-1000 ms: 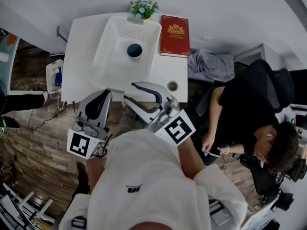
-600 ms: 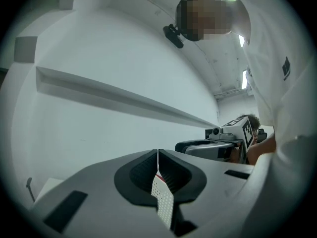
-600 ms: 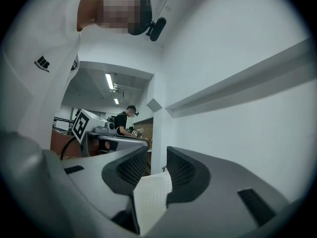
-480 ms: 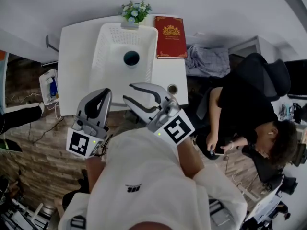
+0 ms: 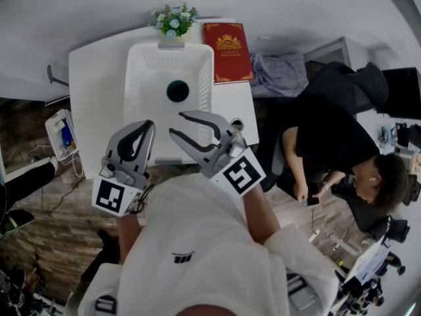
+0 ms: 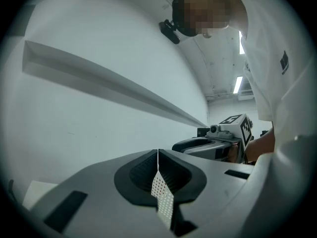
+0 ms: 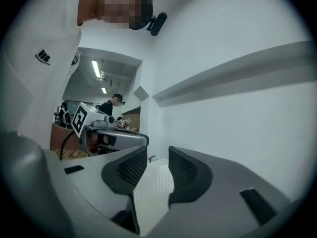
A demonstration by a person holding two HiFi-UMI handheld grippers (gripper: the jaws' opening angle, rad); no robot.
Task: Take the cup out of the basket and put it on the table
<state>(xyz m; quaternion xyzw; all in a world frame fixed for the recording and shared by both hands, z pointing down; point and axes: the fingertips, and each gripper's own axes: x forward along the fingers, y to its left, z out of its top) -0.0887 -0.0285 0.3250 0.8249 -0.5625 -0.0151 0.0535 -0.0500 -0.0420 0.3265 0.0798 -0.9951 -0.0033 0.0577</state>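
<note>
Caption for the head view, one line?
Cup sits in basket on table; left gripper shut, right gripper open, both empty.

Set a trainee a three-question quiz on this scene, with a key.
1. True or false: the cup stands inside the basket.
2. What lies on the table just right of the basket? A. a red book B. a laptop C. a plate
3. Which has its jaws apart with nothing between them: the left hand-held gripper or the right hand-held gripper?

Key: 1 true; 2 A; 3 the right hand-held gripper. The left one's jaws are together.
</note>
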